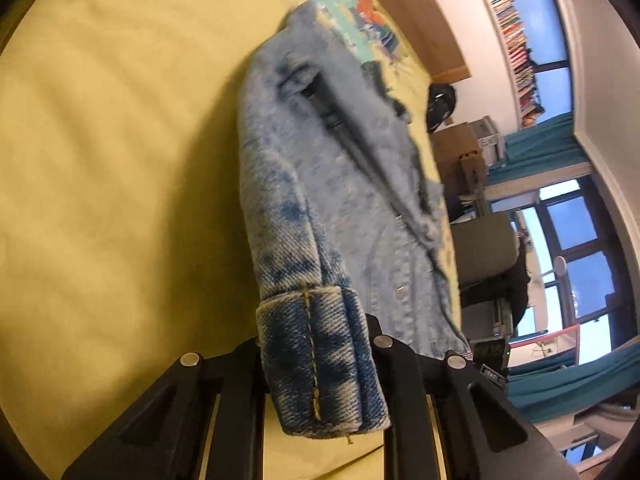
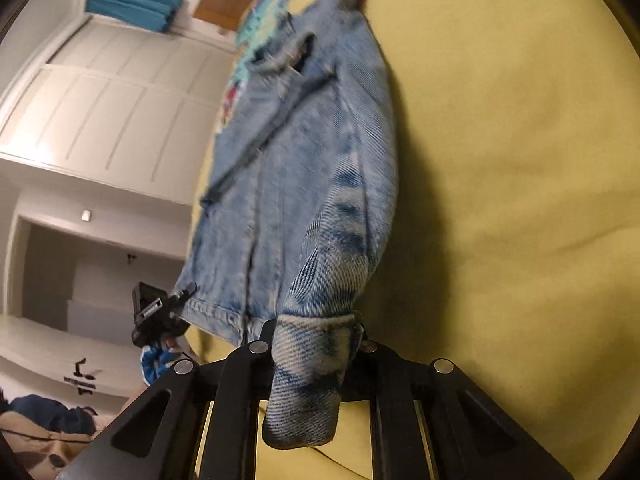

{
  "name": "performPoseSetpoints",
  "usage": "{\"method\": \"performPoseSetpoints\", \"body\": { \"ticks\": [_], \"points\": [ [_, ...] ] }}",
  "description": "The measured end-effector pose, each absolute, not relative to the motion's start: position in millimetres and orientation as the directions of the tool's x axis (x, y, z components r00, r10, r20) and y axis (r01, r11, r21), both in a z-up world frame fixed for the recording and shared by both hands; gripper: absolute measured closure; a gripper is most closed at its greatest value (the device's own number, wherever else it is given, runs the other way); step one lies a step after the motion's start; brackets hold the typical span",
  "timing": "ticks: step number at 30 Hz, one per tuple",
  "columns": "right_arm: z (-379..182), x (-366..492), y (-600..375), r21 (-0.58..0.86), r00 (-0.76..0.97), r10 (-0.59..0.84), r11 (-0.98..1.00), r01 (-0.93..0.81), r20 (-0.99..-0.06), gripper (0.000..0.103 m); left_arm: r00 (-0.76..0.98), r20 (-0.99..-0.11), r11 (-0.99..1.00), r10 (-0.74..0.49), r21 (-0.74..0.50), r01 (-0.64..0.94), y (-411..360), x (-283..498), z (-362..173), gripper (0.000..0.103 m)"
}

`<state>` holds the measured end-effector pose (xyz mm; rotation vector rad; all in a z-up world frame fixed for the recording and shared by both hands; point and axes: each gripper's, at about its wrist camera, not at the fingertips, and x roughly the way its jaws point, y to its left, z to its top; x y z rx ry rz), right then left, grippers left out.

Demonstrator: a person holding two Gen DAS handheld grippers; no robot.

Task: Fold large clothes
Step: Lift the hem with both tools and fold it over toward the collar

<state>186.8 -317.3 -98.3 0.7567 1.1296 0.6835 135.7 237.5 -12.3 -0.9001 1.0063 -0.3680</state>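
Observation:
A light blue denim jacket [image 1: 332,184] lies on a yellow bed sheet [image 1: 120,160]. My left gripper [image 1: 316,344] is shut on one sleeve cuff [image 1: 320,364] and holds the sleeve lifted off the sheet. My right gripper [image 2: 312,344] is shut on the other sleeve cuff [image 2: 308,384], with that sleeve also raised. The jacket [image 2: 296,160] stretches away from both grippers, collar at the far end. The left gripper [image 2: 160,312] shows small in the right wrist view, at the jacket's hem.
A colourful printed cloth [image 1: 344,12] lies at the far end of the bed. Beyond the bed edge are chairs and boxes [image 1: 472,148], windows with teal curtains [image 1: 540,148], and white wardrobe doors [image 2: 112,112].

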Motion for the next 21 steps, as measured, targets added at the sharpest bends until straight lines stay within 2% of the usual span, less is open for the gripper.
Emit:
{"method": "performPoseSetpoints", "body": {
  "ticks": [12, 21],
  "points": [
    [-12, 233, -317, 0.796, 0.44, 0.784, 0.565, -0.216, -0.437, 0.092, 0.623, -0.458, 0.605, -0.635, -0.796, 0.031, 233, 189, 70, 0.091],
    [43, 328, -316, 0.8, 0.547, 0.755, 0.553, -0.233, -0.362, 0.091, 0.681, -0.419, 0.622, -0.6, -0.78, 0.069, 239, 277, 106, 0.091]
  ]
}}
